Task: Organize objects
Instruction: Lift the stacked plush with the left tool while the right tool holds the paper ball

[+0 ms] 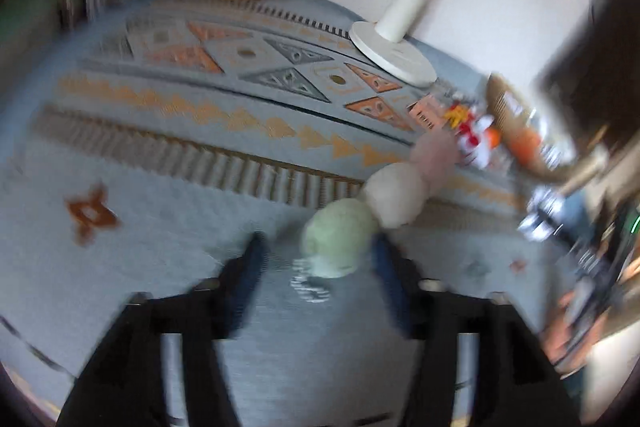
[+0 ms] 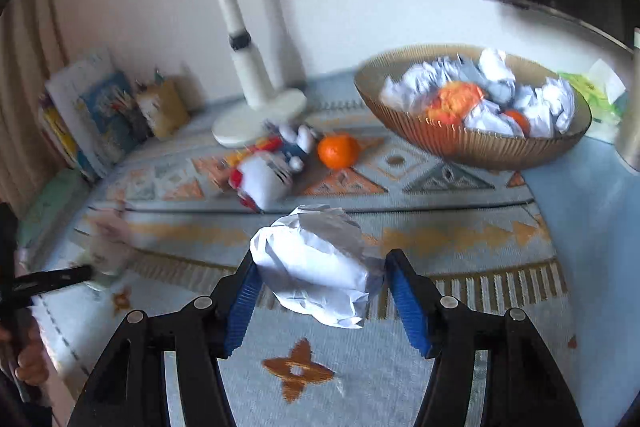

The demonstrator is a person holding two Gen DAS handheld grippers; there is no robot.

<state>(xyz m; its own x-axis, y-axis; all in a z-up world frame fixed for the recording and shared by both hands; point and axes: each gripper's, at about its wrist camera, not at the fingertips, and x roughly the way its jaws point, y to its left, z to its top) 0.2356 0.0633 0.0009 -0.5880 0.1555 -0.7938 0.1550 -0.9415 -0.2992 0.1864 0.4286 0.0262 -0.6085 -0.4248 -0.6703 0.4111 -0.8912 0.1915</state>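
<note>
A soft toy of three balls in a row, green, cream and pink [image 1: 396,195], lies on the patterned cloth [image 1: 168,131]. Its green end [image 1: 340,239] sits between the blue pads of my left gripper [image 1: 318,263], close to the right pad, with a clear gap at the left pad, so the jaws stand open. In the right wrist view my right gripper [image 2: 324,291] is shut on a crumpled white paper ball [image 2: 316,267], held just above the cloth. The left gripper's black finger [image 2: 52,281] and the blurred toy [image 2: 108,251] show at the left edge.
A ribbed brown bowl [image 2: 472,147] with crumpled papers and orange fruit stands at the back right. A tangerine [image 2: 339,151] and a red and white toy [image 2: 264,175] lie by the white lamp base [image 2: 260,115]. Books [image 2: 92,115] and a pen holder [image 2: 164,107] line the back left.
</note>
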